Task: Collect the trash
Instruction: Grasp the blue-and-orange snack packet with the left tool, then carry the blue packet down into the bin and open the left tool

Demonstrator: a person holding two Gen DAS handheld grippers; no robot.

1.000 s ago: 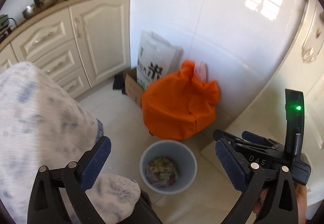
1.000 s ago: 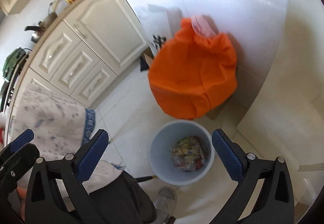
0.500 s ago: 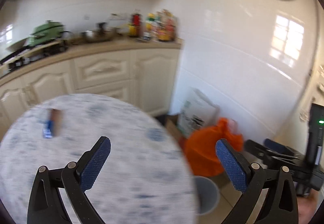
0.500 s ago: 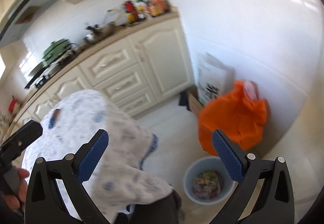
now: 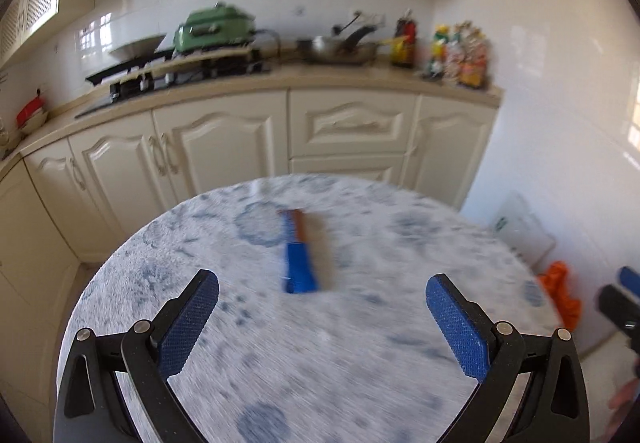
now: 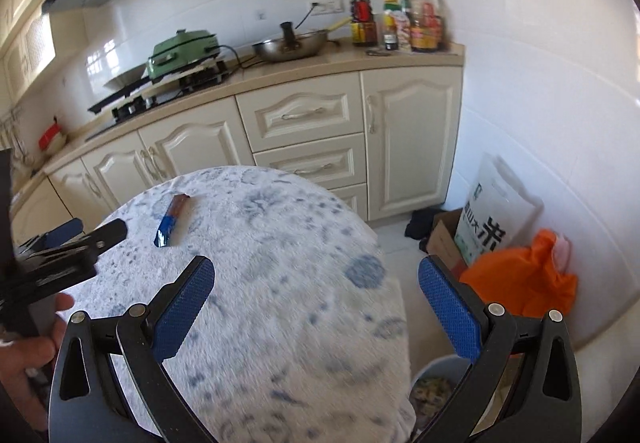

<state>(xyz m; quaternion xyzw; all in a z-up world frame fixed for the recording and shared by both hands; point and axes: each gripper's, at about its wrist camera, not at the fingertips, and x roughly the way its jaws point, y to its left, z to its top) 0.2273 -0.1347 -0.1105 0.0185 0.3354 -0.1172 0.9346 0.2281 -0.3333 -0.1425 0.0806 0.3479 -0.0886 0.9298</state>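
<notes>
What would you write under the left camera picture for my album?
Open left gripper hovers over a round table with a blue-and-brown wrapper lying ahead, kitchen cabinets behind.

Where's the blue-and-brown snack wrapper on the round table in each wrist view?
Left wrist: the blue-and-brown snack wrapper lies just above picture centre, on the table ahead of the open left gripper.
Right wrist: the wrapper is upper left, near the table's far-left edge.
Shared landmark: the green electric cooker on the counter.
</notes>
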